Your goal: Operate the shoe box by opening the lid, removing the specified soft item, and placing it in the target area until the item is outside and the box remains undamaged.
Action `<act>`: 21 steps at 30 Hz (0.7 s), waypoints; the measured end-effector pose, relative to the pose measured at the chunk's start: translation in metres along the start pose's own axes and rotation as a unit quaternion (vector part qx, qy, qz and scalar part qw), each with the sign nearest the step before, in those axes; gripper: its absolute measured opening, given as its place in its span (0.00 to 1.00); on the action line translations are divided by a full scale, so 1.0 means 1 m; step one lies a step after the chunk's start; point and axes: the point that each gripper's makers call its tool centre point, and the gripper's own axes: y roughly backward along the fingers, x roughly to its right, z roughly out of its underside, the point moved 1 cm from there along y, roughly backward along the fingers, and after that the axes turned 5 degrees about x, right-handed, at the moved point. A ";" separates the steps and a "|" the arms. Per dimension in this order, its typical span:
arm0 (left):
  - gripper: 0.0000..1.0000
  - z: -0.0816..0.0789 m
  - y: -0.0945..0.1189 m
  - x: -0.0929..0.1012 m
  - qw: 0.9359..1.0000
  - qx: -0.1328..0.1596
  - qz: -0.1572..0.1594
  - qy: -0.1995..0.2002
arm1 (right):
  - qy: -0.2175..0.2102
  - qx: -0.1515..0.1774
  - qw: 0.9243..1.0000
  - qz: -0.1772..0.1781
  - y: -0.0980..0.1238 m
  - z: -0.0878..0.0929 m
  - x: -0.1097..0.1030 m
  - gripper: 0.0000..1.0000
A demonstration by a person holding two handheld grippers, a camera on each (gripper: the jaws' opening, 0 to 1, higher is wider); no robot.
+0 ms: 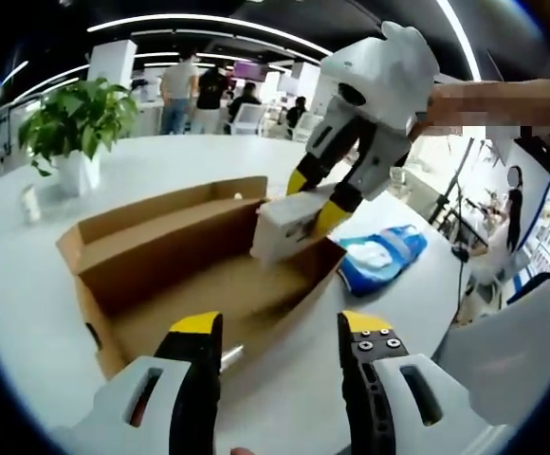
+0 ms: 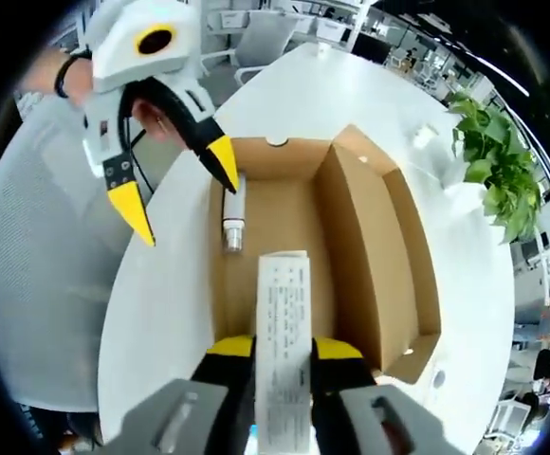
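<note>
1. In the left gripper view, our left gripper hovers with jaws apart over the open shoe box; the right gripper clamps a white packet at the box's far corner (blue pack beside it).
2. In the right gripper view, the right gripper pinches the white packet above the box; a small tube lies inside.

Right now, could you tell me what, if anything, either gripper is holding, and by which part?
The right gripper holds a white printed packet by its near end, above the open shoe box. The left gripper is open, holding nothing.

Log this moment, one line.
right gripper: shut on white pack, above open shoe box | left gripper: open, near box edge
</note>
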 end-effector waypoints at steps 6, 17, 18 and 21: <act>0.49 0.002 0.000 0.006 1.000 -0.004 0.003 -0.005 | -0.005 -0.006 1.000 0.010 0.016 0.012 -0.004 0.17; 0.49 0.007 0.001 0.015 1.000 -0.015 0.011 -0.018 | -0.034 -0.010 0.999 0.030 0.038 0.043 -0.009 0.17; 0.49 0.008 0.001 0.016 1.000 -0.016 0.012 -0.019 | -0.037 -0.010 0.999 0.031 0.040 0.045 -0.010 0.17; 0.49 0.010 0.001 0.017 0.999 -0.022 0.012 -0.024 | -0.042 -0.014 0.999 0.032 0.046 0.056 -0.014 0.17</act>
